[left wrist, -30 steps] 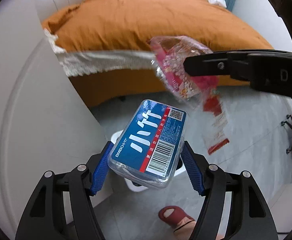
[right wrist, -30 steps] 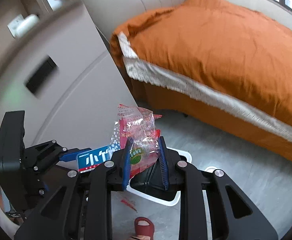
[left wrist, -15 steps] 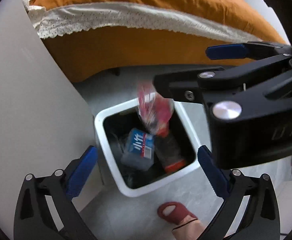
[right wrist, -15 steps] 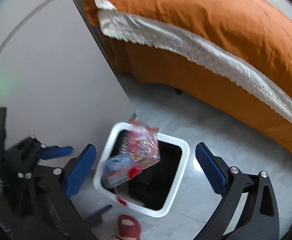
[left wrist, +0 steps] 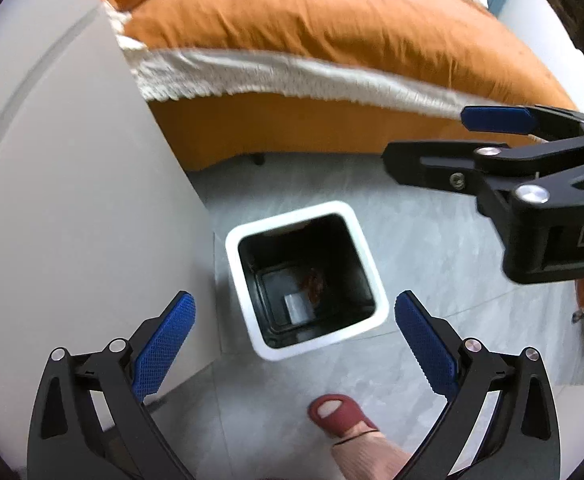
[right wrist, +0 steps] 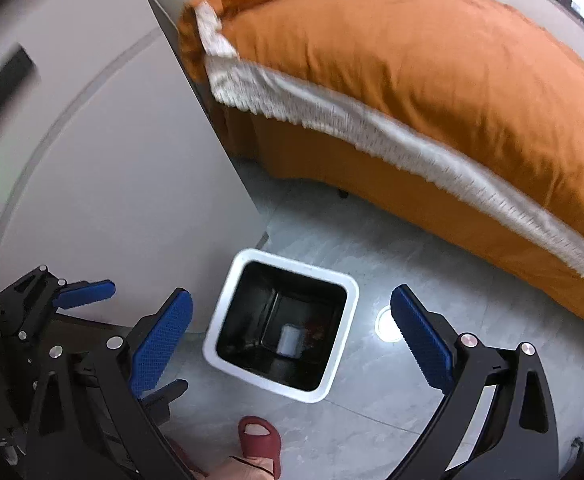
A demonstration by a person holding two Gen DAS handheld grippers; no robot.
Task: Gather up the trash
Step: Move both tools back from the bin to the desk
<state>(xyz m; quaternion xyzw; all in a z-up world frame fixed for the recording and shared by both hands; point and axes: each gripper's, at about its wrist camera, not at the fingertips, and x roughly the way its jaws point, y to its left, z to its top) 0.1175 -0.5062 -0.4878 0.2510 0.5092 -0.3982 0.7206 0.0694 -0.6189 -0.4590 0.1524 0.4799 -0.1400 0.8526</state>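
Observation:
A white-rimmed bin (left wrist: 248,312) with a black inside stands on the grey floor; it also shows in the right wrist view (right wrist: 228,300). At its bottom lie a pale tissue pack (left wrist: 297,306) and a red wrapper (left wrist: 315,282), seen too in the right wrist view as the pack (right wrist: 290,340) and the wrapper (right wrist: 317,330). My left gripper (left wrist: 293,336) is open and empty above the bin. My right gripper (right wrist: 292,328) is open and empty above the bin, and shows at the right of the left wrist view (left wrist: 467,136).
A white cabinet (left wrist: 72,200) stands to the left of the bin. An orange-covered bed (right wrist: 411,80) lies behind it. The person's red slipper (left wrist: 341,412) is on the floor in front of the bin. A small round white thing (right wrist: 385,322) lies right of the bin.
Both grippers opened and let go; the tissue pack and the red wrapper fell into the bin and now lie at its bottom. Both cameras have tilted up a little.

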